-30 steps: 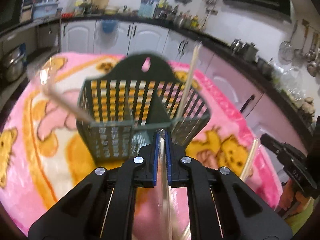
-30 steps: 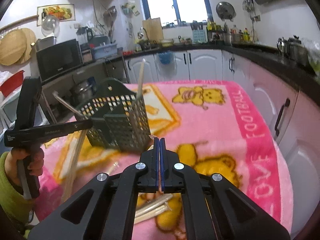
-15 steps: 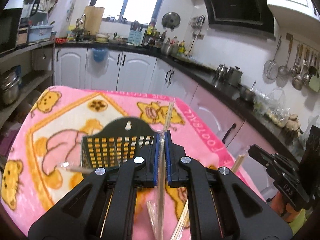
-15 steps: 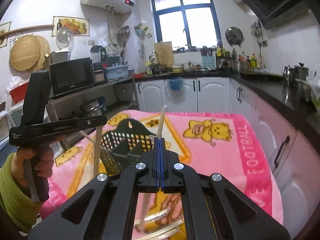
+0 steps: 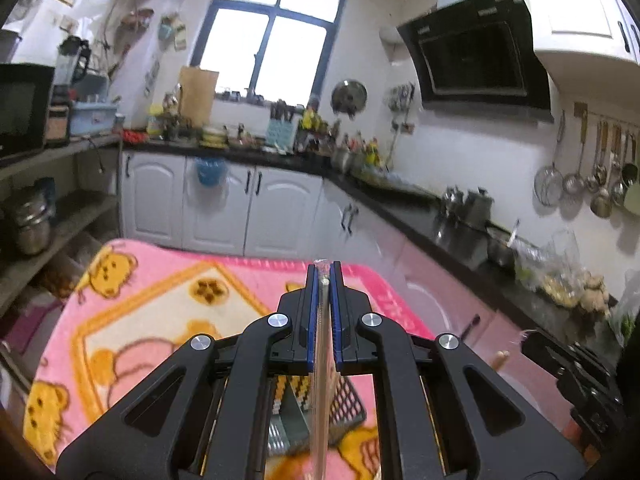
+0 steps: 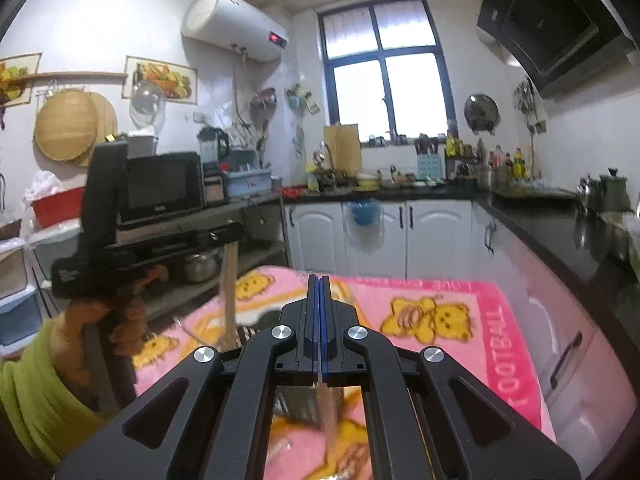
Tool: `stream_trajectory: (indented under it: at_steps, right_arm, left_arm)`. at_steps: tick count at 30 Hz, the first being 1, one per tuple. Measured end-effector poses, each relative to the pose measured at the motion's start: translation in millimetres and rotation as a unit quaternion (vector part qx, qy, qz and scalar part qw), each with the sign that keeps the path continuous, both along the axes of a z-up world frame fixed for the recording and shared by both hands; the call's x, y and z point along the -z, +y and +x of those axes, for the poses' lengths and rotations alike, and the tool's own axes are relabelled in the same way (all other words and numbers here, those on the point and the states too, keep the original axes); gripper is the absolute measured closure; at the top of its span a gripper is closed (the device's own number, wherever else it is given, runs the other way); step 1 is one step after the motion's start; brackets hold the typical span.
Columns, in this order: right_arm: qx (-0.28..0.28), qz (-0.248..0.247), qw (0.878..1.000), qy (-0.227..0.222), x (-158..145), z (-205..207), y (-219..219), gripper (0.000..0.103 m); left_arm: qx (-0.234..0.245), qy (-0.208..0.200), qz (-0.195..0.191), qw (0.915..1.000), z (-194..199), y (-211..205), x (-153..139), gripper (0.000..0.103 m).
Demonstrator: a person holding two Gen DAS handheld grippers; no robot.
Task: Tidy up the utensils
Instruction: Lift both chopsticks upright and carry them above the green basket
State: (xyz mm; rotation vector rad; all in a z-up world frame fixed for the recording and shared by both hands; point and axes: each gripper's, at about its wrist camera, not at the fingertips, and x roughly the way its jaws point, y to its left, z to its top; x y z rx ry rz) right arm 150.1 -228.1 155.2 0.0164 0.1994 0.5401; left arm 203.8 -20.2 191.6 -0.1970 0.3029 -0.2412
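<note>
Kitchen, bench under a pink bear blanket, white cabinets and a window at the back.

Left wrist view, near to far: left gripper fills the bottom, jaws almost closed on a thin pale chopstick that runs along the slit between the blue pads and hangs below them. Under the jaws, seen through the frame, a dark mesh basket sits on the blanket; only a corner shows. Right of it, a second chopstick tip pokes up near the black right gripper body at the frame edge. Further out: black counter with pots, ladles on the wall, range hood.

Right wrist view, near to far: right gripper at the bottom, jaws fully closed, pads touching. A blurred pale stick shows below the pads, between the arms; cannot tell if it is clamped. Basket is mostly hidden behind the gripper frame, a bit of mesh shows. To the left, a hand with a green sleeve grips the left gripper's handle, and a chopstick hangs down from its front end, roughly upright, lower end near the blanket. Behind: microwave on a shelf, water heater high on the wall, window in the far wall.
</note>
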Motion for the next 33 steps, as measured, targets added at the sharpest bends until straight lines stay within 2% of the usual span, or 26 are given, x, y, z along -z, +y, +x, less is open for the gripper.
stream_trajectory:
  at_steps: [10,19,27,33]
  right_arm:
    - [-0.017,0.012,0.999,-0.042,-39,14,20,0.102]
    - [-0.005,0.021,0.998,-0.06,-62,36,27,0.102]
    - [-0.01,0.016,0.999,-0.051,-61,54,36,0.102]
    - [-0.01,0.009,0.999,-0.03,-49,69,51,0.102]
  left_arm:
    - [-0.037,-0.045,-0.002,0.9983,14,6,-25,0.1]
    - [-0.065,-0.062,0.005,0.996,23,3,-16,0.1]
    - [-0.082,-0.068,0.002,0.9943,33,5,-3,0.1]
    - [-0.08,-0.071,0.004,0.9942,36,5,4,0.1]
